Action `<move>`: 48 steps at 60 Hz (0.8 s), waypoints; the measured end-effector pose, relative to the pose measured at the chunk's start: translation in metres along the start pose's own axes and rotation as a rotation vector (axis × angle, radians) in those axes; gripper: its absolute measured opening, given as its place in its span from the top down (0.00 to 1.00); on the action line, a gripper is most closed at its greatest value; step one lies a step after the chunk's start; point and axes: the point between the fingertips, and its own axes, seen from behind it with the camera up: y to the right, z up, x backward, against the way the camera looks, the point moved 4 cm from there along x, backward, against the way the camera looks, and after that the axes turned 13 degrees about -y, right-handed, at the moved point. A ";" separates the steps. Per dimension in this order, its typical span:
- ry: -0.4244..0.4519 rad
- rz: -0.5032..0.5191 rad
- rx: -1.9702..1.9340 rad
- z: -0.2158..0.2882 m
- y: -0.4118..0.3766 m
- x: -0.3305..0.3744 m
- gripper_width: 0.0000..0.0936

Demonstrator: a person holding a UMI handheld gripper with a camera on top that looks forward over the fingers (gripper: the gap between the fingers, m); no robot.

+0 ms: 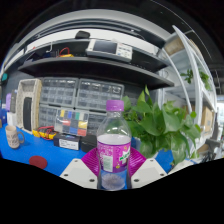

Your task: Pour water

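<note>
My two fingers reach forward over a blue table, and a clear plastic water bottle stands upright right between them, its base down at my fingertips. My gripper seems to be closed on it: the magenta pads sit against the lower body on both sides, below the pink label, though I cannot make out for certain that both press firmly, so I take it as held rather than merely flanked. The bottle has a pale purple cap, apparently still screwed on, which matters for pouring. I judge it light to moderate in weight, with thin walls that will give under a hard squeeze, and a smooth, slippery skin; the label band offers a little more friction. The hold sits low, so the top may swing when I tilt; a grip nearer the middle of the body would steady it better. Just beyond the bottle, to the right, a leafy green plant crowds close. Further back stand clear drawer boxes under a dark shelf, and a small bottle sits well apart at the left. I see no cup to pour into.
</note>
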 end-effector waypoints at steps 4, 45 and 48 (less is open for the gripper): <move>0.016 -0.010 0.088 0.011 -0.014 0.003 0.64; 0.322 -0.031 1.397 0.076 -0.321 0.003 0.64; 0.355 -0.072 1.496 0.078 -0.333 0.004 0.64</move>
